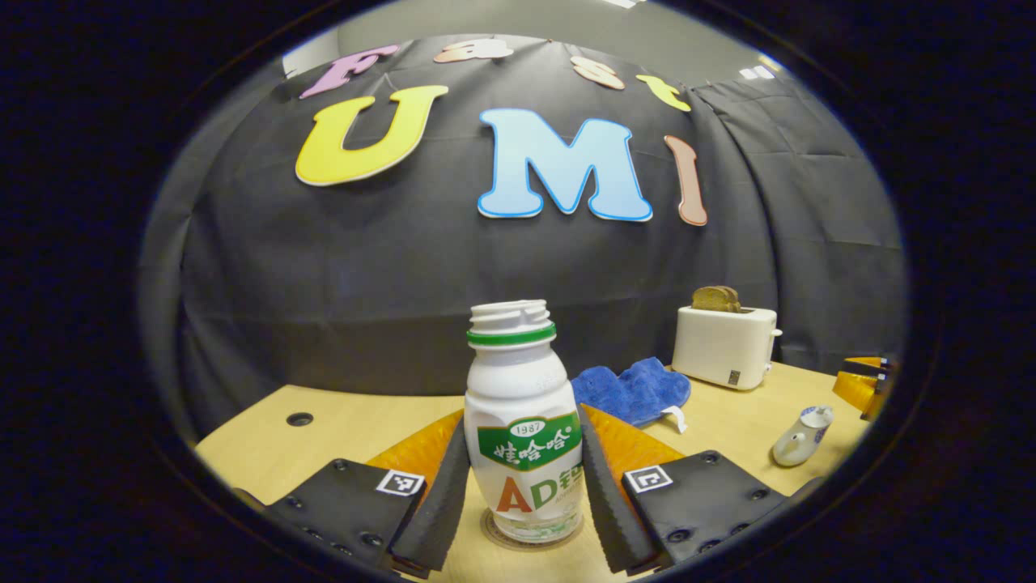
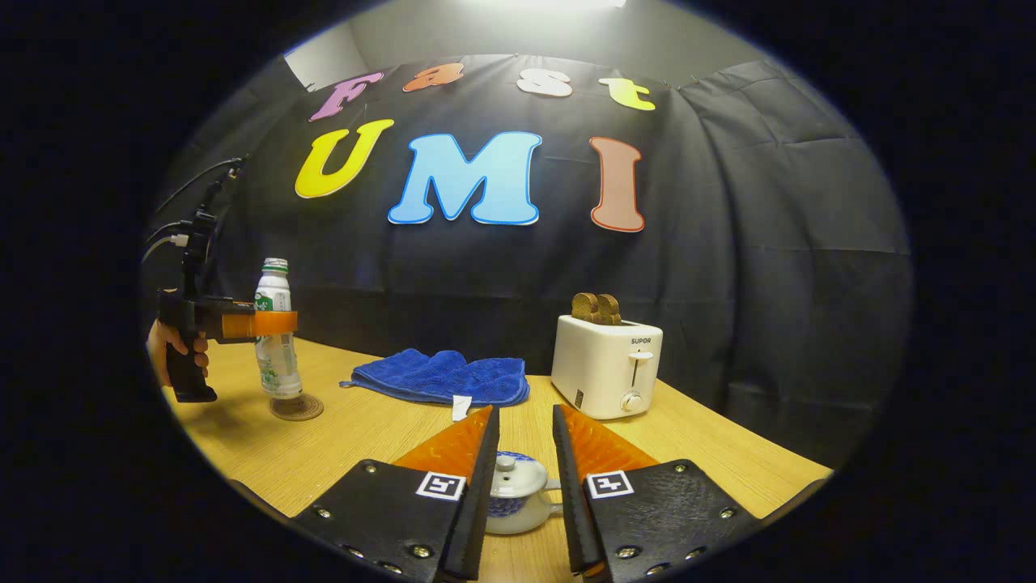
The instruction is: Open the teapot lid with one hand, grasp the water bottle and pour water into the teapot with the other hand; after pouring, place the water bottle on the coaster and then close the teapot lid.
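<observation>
A white water bottle [image 1: 522, 421] with a green label and no cap stands upright on a round coaster [image 1: 494, 530]. My left gripper [image 1: 523, 417] is shut on it, one finger pressed to each side of its body. In the right gripper view that same left gripper [image 2: 271, 324], held by a hand [image 2: 166, 344], grips the bottle [image 2: 275, 332] over the coaster [image 2: 296, 407] at the far left. My right gripper [image 2: 524, 409] is open, its fingers flanking a small white-and-blue teapot [image 2: 518, 498] whose lid [image 2: 508, 478] sits on it. The teapot [image 1: 801, 437] also appears at right in the left gripper view.
A blue cloth [image 2: 441, 376] lies at the back middle of the wooden table [image 2: 364, 437]. A white toaster [image 2: 605, 364] with two toast slices stands to its right. A small round hole [image 1: 299, 419] is in the tabletop at left.
</observation>
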Demonstrator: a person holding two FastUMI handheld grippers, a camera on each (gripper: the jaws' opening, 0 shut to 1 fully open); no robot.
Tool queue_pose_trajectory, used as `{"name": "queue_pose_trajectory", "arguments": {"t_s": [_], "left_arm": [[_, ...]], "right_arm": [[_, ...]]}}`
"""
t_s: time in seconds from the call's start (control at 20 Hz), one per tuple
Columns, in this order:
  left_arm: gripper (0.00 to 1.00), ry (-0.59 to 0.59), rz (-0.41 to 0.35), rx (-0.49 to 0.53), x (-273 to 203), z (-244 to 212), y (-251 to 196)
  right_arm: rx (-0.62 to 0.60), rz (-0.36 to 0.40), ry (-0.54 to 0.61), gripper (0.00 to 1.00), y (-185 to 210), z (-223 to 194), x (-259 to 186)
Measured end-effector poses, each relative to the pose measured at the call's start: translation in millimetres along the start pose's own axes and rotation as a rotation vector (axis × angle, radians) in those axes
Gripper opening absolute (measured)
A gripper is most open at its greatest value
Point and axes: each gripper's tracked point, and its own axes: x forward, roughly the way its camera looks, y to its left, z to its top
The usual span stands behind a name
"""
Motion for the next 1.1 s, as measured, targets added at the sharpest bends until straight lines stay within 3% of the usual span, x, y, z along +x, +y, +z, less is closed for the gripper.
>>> {"name": "queue_pose_trajectory", "arguments": {"t_s": [0.1,0.15,0.25,0.35,0.5,0.55,0.6,0.65,0.7,0.8,1.05,1.1], "left_arm": [[0.75,0.02,0.001,0.018,8,-12,0],[0.8,0.03,0.008,0.029,11,-17,1],[0.8,0.04,0.011,0.044,12,-20,2],[0.75,0.038,0.008,0.046,11,-20,2],[0.76,0.019,-0.006,0.055,9,-20,0],[0.71,0.012,-0.01,0.063,7,-19,0],[0.8,0.01,-0.016,0.071,7,-19,-1],[0.78,0.007,-0.024,0.081,5,-20,-5],[0.82,0.005,-0.033,0.088,4,-21,-7],[0.98,-0.024,-0.015,0.102,1,-16,-6],[0.97,-0.045,0.004,0.125,-9,-15,-7],[0.89,-0.047,0.008,0.127,-11,-15,-7]], "right_arm": [[-0.001,0.001,0.002,0.4,0,0,0],[0.004,0.003,0.001,0.4,1,0,0],[0.008,0.003,-0.002,0.4,0,2,-1],[0.015,0.003,-0.003,0.4,0,2,-2],[0.018,0.005,0.001,0.4,0,1,-1],[0.02,0.007,0.002,0.4,0,0,-2],[0.02,0.008,0.004,0.4,1,0,-1],[0.019,0.008,0.005,0.4,1,-1,-1],[0.017,0.01,0.007,0.4,2,-1,-1],[0.009,0.011,0.009,0.4,2,-2,-1],[0.008,0.013,0.002,0.4,4,0,-3],[0.01,0.016,-0.002,0.4,4,1,-3]]}}
